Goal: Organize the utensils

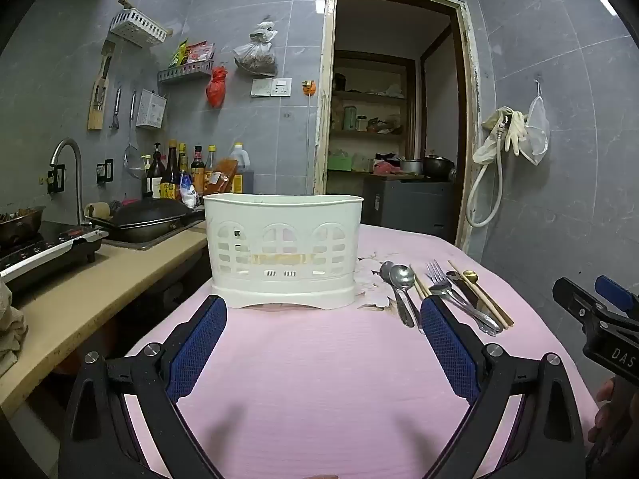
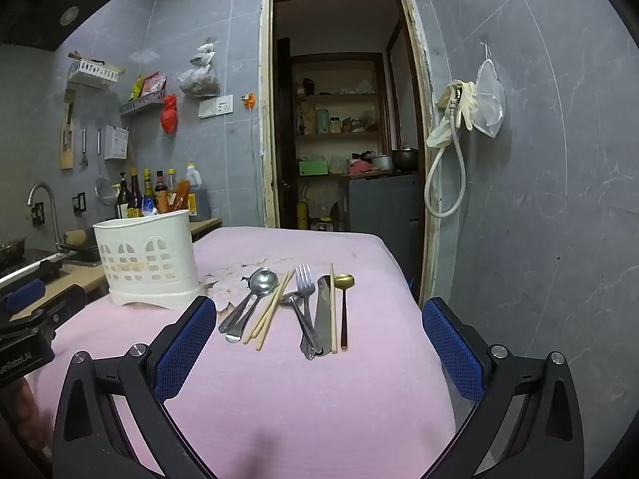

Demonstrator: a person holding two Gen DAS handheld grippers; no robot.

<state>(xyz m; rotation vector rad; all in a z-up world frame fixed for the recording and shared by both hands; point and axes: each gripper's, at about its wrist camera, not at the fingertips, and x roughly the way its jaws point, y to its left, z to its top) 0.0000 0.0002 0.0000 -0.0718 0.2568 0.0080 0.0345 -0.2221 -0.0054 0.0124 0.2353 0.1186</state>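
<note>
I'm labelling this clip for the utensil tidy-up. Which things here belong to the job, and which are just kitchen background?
Belongs to the job:
white utensil caddy
steel spoons
fork
gold spoon
wooden chopsticks
open left tongs, open right tongs

Just lying about:
sauce bottles
wok
faucet
red bag

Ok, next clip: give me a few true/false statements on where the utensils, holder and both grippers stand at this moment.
1. The white utensil holder stands upright on the pink cloth. True.
2. The left gripper is shut on a spoon. False: it is open and holds nothing.
3. The fork lies flat on the cloth, outside the holder. True.
4. The gold spoon lies between the holder and the steel spoons. False: it lies at the far end of the row from the holder.
5. The right gripper is open. True.
</note>
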